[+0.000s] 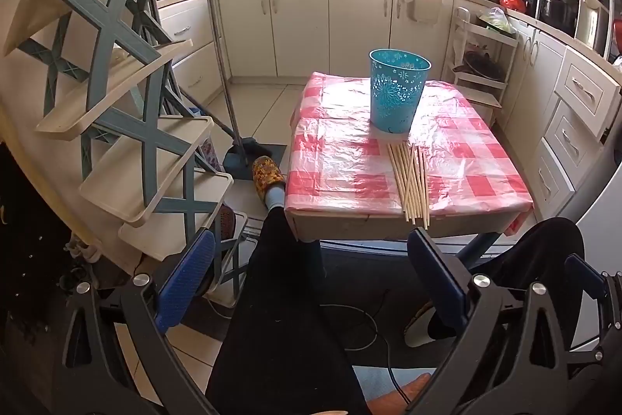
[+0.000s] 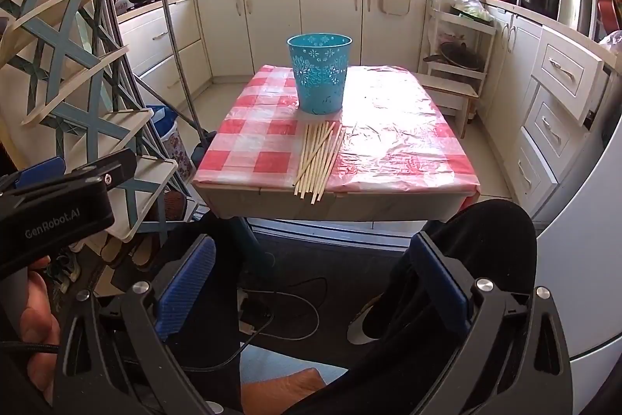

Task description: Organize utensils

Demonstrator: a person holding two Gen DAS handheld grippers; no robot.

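Observation:
A bundle of several wooden chopsticks (image 1: 411, 181) lies on the red-checked table (image 1: 342, 162), ends over the near edge. A teal perforated cup (image 1: 397, 90) stands upright just behind them. In the right wrist view the chopsticks (image 2: 317, 162) lie in front of the cup (image 2: 319, 77) on the table (image 2: 396, 150). My left gripper (image 1: 311, 279) is open and empty, held low in front of the table. My right gripper (image 2: 311, 282) is open and empty, also short of the table. The left gripper's body (image 2: 58, 197) shows at the left of the right wrist view.
A tiered plastic rack (image 1: 128, 127) stands close on the left. A broom and dustpan (image 1: 237, 127) lean beside it. The person's legs (image 1: 287, 298) and cables (image 2: 272, 306) are under me. White cabinets and drawers (image 2: 552, 111) line the back and right.

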